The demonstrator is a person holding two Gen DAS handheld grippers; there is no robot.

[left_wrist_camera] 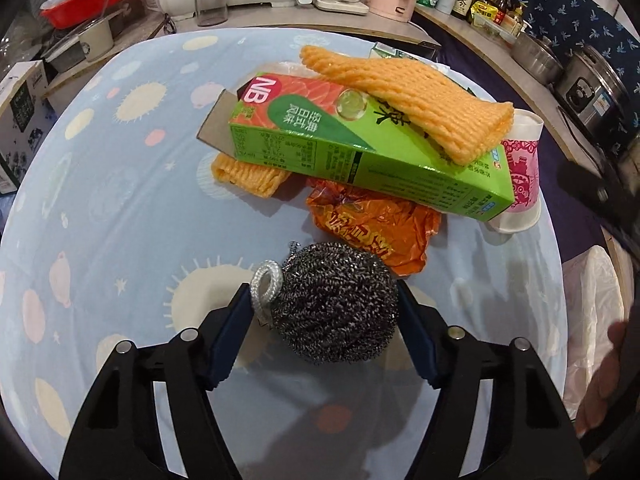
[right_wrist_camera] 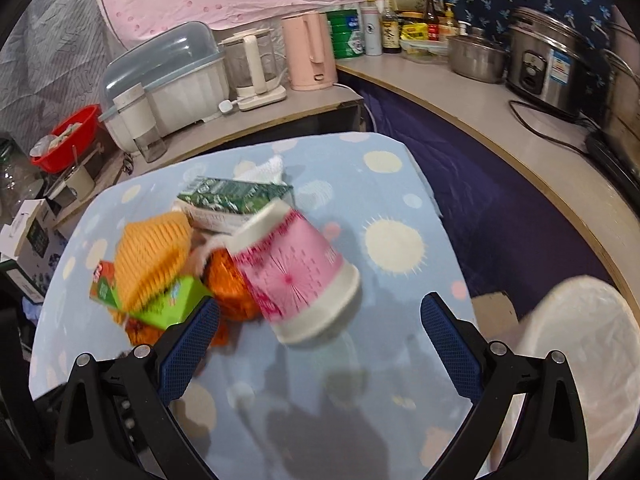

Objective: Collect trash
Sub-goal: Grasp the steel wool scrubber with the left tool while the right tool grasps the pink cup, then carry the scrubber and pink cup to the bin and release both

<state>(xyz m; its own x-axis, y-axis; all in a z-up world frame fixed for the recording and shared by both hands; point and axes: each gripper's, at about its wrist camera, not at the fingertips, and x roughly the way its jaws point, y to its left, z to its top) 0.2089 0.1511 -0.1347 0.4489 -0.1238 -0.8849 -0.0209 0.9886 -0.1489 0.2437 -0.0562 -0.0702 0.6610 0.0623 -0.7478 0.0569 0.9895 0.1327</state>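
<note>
The counter [left_wrist_camera: 100, 208], under a pale blue spotted cloth, carries a heap of trash at its middle. A green and red carton [left_wrist_camera: 352, 140] lies tilted on top, an orange knitted cloth [left_wrist_camera: 420, 100] draped over it. A pink paper cup [right_wrist_camera: 296, 276] lies on its side beside an orange wrapper [left_wrist_camera: 372, 224]. Nearest, a steel wool scourer [left_wrist_camera: 336, 304] sits between the left tool [left_wrist_camera: 324, 304] pads, which touch both its flanks. The right tool [right_wrist_camera: 320, 312] stands wide open, empty, just short of the cup.
</note>
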